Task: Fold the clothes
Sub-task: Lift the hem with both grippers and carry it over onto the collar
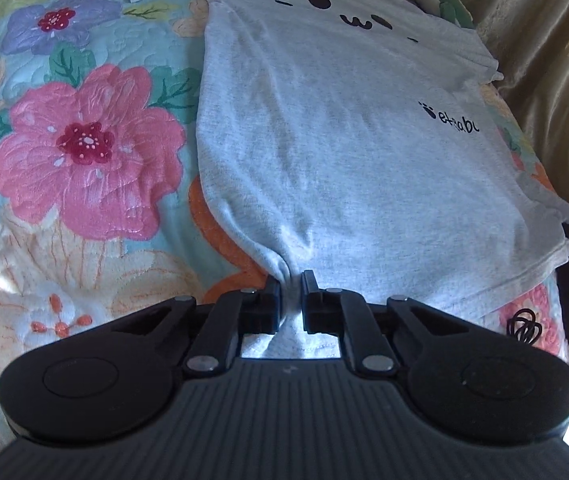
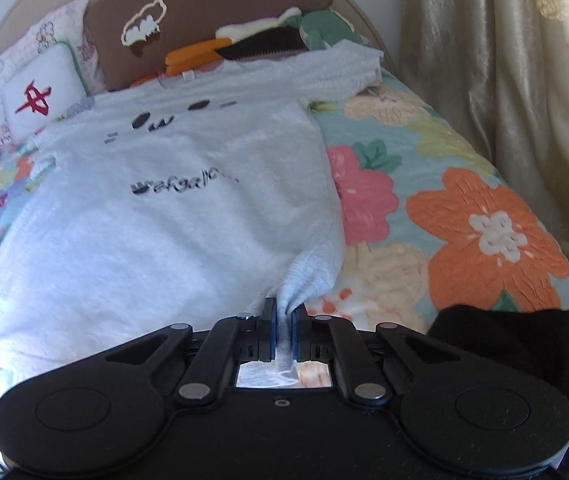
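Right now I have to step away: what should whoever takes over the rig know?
Left gripper: shut on the shirt, pinching the hem near its left bottom corner.
Right gripper: shut on the shirt's right bottom corner, cloth bunched between the fingers.
Shirt: grey, lying face up on the floral quilt, collar toward the pillows, bottom hem nearest you. One sleeve lies spread near the curtain.
Done: shirt spread out, both bottom corners gripped.
Left: no fold shows yet. Probably lift the hem and carry it toward the collar, then fold the sides in.
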`<action>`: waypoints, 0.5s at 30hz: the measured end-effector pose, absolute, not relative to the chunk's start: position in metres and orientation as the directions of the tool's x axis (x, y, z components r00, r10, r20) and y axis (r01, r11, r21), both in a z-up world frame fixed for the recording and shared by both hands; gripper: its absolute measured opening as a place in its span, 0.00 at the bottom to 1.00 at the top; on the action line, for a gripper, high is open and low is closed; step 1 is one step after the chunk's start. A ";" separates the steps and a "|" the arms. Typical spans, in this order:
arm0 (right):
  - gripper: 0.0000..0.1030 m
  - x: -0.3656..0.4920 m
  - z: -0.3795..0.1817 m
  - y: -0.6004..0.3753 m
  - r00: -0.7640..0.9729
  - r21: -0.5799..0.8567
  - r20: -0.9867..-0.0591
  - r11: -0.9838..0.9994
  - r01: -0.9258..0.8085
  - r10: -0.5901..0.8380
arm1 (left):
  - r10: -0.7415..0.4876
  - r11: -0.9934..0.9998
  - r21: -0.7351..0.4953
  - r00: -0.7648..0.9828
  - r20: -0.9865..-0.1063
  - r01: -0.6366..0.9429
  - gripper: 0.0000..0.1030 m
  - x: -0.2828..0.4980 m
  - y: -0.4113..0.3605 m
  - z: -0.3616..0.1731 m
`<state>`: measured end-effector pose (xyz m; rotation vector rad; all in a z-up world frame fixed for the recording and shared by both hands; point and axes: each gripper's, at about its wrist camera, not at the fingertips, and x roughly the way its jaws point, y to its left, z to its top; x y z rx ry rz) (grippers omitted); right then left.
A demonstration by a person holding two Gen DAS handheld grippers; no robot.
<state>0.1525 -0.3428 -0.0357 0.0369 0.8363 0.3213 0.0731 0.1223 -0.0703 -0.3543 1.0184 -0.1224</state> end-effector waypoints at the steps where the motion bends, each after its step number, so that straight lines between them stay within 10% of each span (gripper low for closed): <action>1: 0.09 0.156 -0.026 -0.341 0.639 0.155 -0.709 0.950 -0.273 0.299 | -0.261 0.938 -0.343 0.531 -0.806 -0.060 0.07 0.074 0.121 -0.069; 15: 0.07 0.237 0.081 -0.283 0.715 -0.037 -0.613 0.892 -0.450 0.335 | -0.195 0.963 -0.269 0.690 -0.697 0.000 0.05 0.150 0.139 0.036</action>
